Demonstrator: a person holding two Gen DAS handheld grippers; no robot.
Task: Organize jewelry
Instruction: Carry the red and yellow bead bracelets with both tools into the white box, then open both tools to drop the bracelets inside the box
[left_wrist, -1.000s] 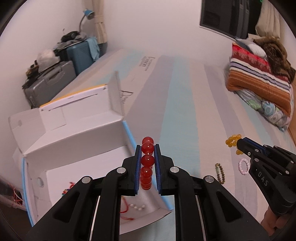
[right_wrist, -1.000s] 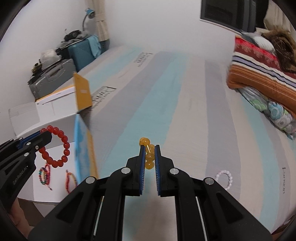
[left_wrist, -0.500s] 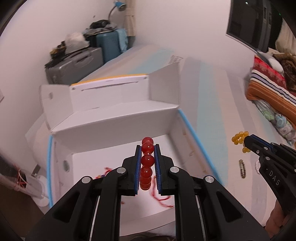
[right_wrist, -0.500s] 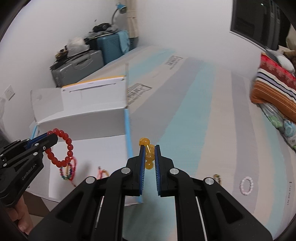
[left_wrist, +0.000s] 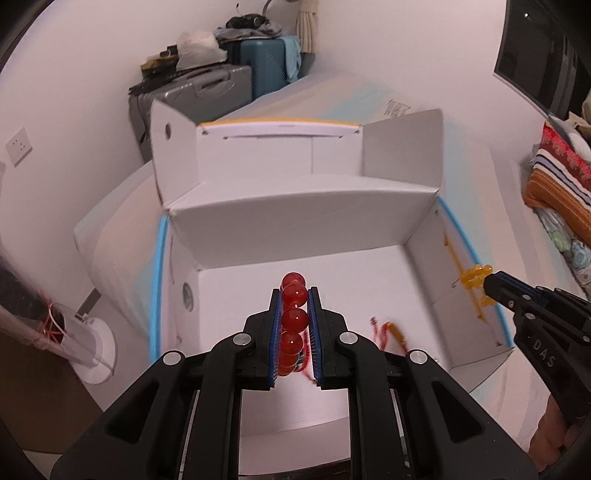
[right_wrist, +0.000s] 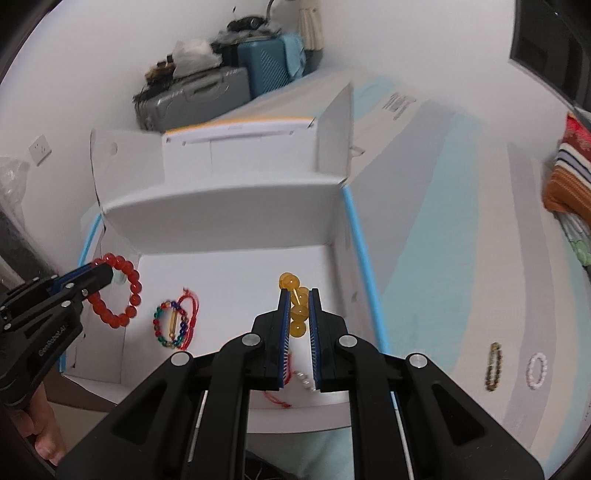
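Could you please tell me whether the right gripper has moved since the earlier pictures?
Yes. The right gripper, holding the yellow bead bracelet, moved leftward from above the striped bedsheet to over the white cardboard box.

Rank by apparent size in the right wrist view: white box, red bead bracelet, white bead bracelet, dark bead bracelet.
1. white box, by far.
2. red bead bracelet, though nearness to the camera may flatter it.
3. white bead bracelet and dark bead bracelet look alike; unranked.

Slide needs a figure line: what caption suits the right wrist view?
Right tool holds a yellow bead bracelet over the white box; left tool holds a red bracelet.
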